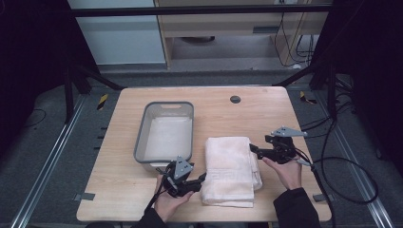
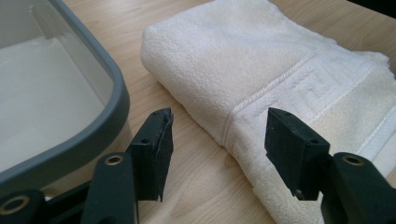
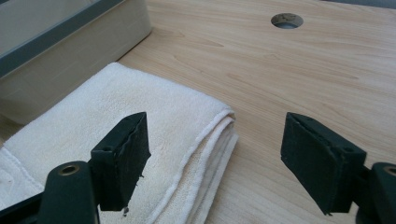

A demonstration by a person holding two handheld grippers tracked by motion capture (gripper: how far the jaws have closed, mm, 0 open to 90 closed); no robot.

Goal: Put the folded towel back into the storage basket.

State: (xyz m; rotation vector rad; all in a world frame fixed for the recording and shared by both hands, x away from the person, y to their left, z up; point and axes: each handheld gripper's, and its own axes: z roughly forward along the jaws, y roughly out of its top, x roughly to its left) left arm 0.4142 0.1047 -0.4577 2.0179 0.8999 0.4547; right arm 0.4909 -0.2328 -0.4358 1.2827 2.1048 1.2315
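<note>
A folded cream towel (image 1: 231, 169) lies on the wooden table (image 1: 247, 114), right of a grey-rimmed bin (image 1: 166, 130). My left gripper (image 1: 202, 179) is open at the towel's near left edge, jaws spread on either side of the folded edge of the towel (image 2: 261, 88), just above the table. My right gripper (image 1: 252, 148) is open at the towel's far right corner; its jaws straddle the layered corner of the towel (image 3: 177, 140) without closing. The bin (image 2: 60, 93) sits close on the left of the left gripper.
A round cable hole (image 1: 235, 99) lies at the table's far side, also in the right gripper view as the hole (image 3: 286, 20). The bin wall (image 3: 70, 51) stands just behind the towel. Cables (image 1: 342, 161) trail off the table's right edge.
</note>
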